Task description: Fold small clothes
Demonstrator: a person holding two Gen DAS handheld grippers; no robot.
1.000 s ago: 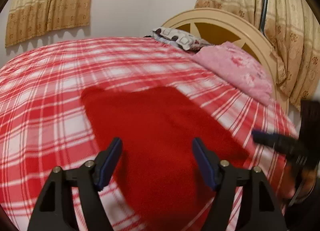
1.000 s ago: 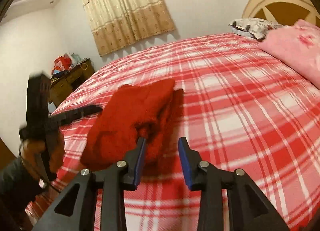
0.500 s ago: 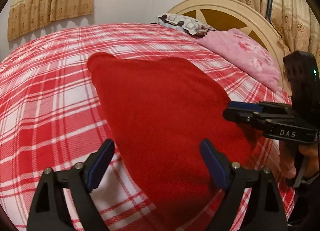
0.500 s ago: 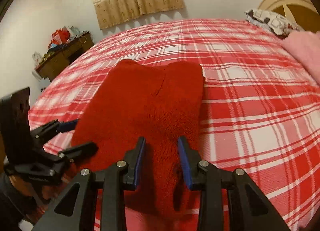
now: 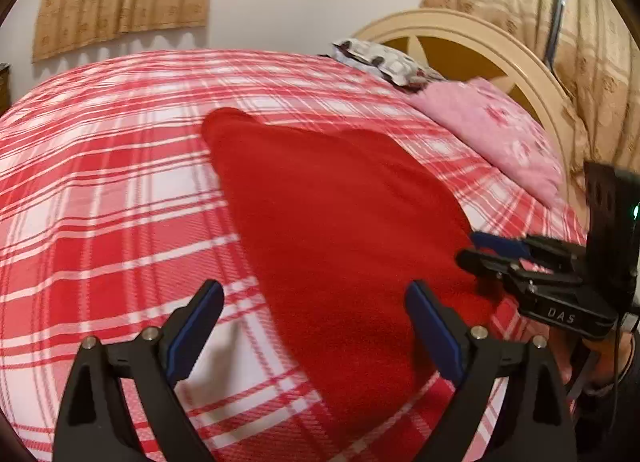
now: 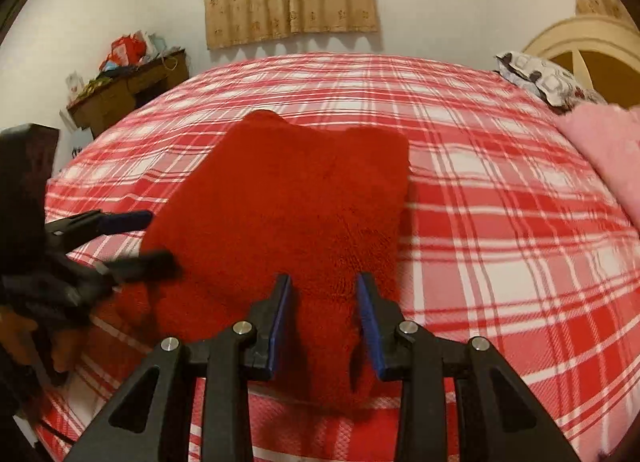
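Observation:
A red fleece garment (image 5: pixel 340 213) lies spread flat on the red plaid bed (image 5: pixel 100 201). My left gripper (image 5: pixel 313 288) hovers over the garment's near left edge. Its jaws are opening wide and press on nothing, with cloth and sheet below them. In the right wrist view the same garment (image 6: pixel 304 201) runs up between the blue pads of my right gripper (image 6: pixel 323 280), which is shut on a bunched fold at the near edge. The right gripper (image 5: pixel 470 249) shows from the side at the garment's right corner. The left gripper (image 6: pixel 148 240) reaches in from the left.
A pink pillow (image 5: pixel 500 141) and a patterned pillow (image 5: pixel 384 61) lie by the cream headboard (image 5: pixel 460 25). A cluttered wooden desk (image 6: pixel 128 85) stands beyond the bed's far left side. Plaid sheet (image 6: pixel 500 221) stretches wide to the right of the garment.
The garment went from bunched up to spread flat on the bed. My left jaws widened and sank a little. My right gripper moved sideways and down, keeping its narrow hold on the cloth.

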